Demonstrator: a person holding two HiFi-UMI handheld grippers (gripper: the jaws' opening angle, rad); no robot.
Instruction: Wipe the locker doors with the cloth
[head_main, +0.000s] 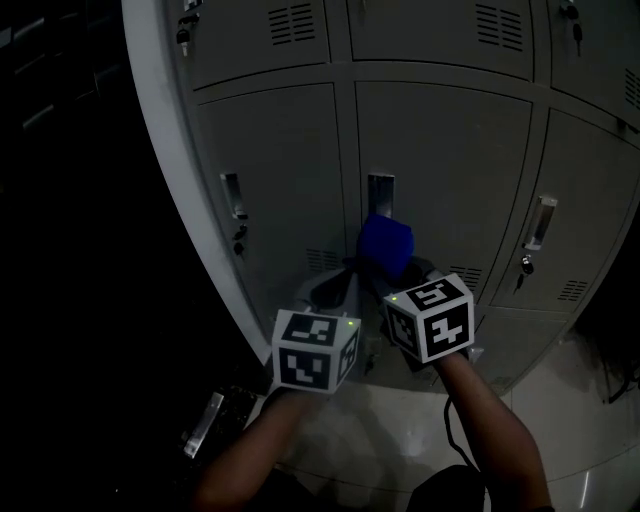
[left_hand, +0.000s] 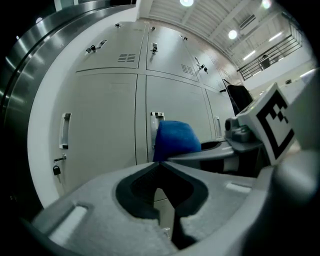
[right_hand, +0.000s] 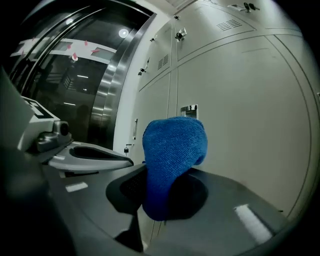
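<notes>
A bank of grey locker doors (head_main: 450, 150) fills the head view, each with a recessed handle (head_main: 379, 190). My right gripper (head_main: 398, 268) is shut on a bunched blue cloth (head_main: 386, 244), held low against the middle door just under its handle. In the right gripper view the cloth (right_hand: 172, 150) bulges up from between the jaws of that gripper (right_hand: 166, 176), close to the door (right_hand: 240, 110). My left gripper (head_main: 338, 288) sits just left of it, shut and empty; its jaw tips (left_hand: 160, 163) meet, and the cloth (left_hand: 175, 139) shows beyond them.
The left door carries a handle (head_main: 232, 195) with a small padlock (head_main: 240, 238); the right door has a handle (head_main: 540, 222) and lock (head_main: 526, 266). A white cabinet edge (head_main: 170, 150) borders a dark area on the left. Pale floor tiles (head_main: 560, 400) lie below.
</notes>
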